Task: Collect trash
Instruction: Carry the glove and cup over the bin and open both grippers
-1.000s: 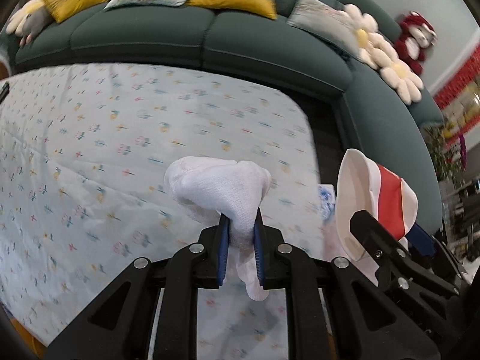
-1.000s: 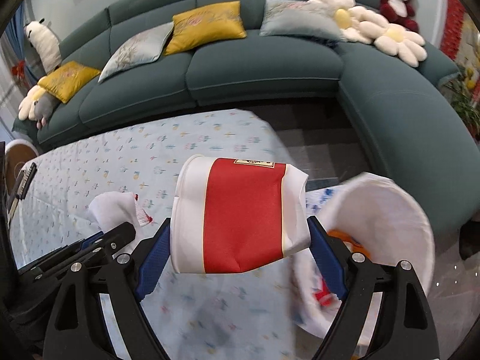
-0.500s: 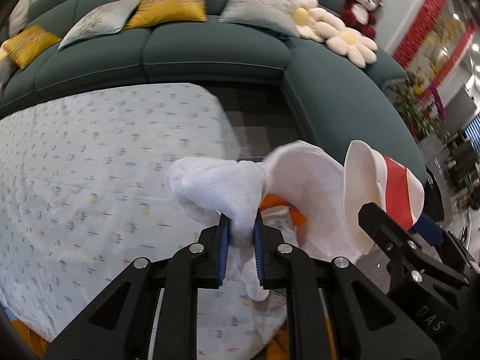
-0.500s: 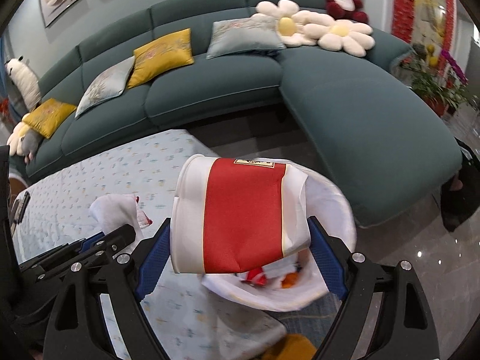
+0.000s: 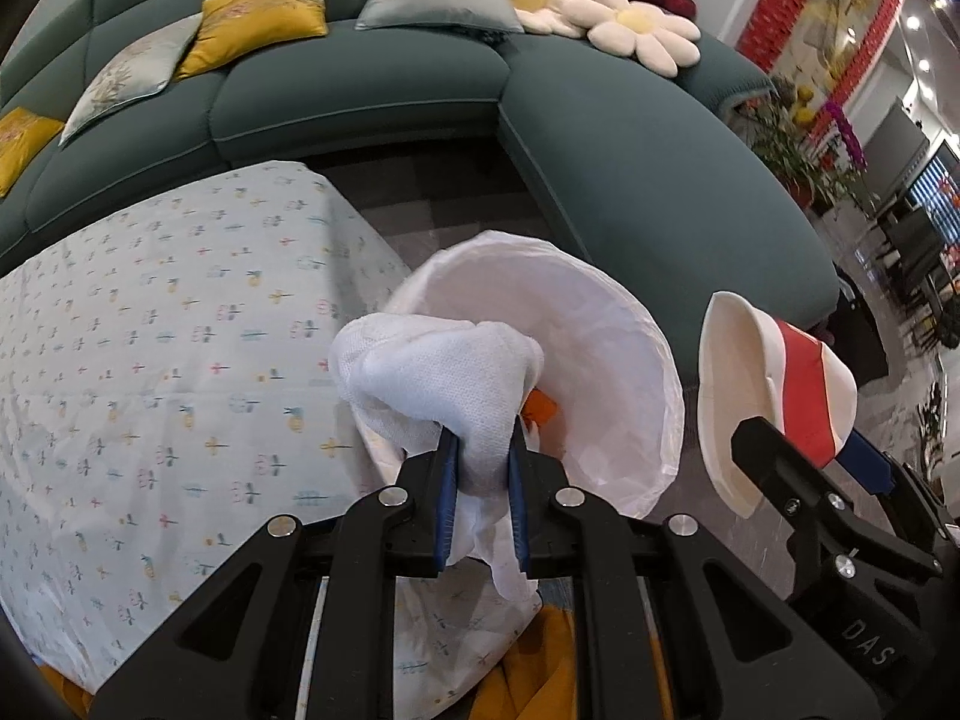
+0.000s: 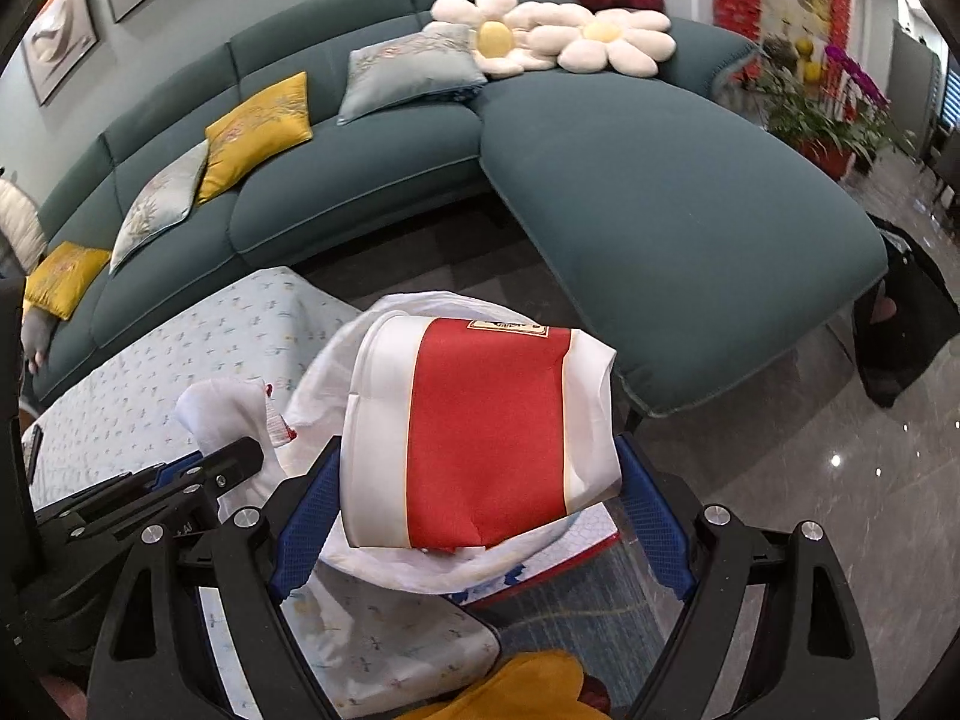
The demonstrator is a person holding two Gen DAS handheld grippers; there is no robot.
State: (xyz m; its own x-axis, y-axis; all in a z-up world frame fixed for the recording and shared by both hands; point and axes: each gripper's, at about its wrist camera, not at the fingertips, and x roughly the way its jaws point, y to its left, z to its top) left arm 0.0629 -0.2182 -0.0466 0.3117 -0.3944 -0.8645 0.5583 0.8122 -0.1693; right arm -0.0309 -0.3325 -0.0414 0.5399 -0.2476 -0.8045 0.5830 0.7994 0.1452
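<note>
The left gripper (image 5: 482,456) is clamped on a crumpled white paper towel (image 5: 438,378), held just in front of the white-lined trash bin (image 5: 612,360) (orange scraps show inside). Right of the bin's rim, the right gripper (image 6: 477,501) squeezes a dented red-and-white paper cup (image 6: 480,432) between wide-set blue pads, beside the floral-clothed table (image 5: 150,360).

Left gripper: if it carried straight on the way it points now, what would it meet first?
Most likely the white trash bag: its open mouth lies just beyond the crumpled tissue that the left gripper grips. Depth is unclear, so rim or inside is uncertain.
</note>
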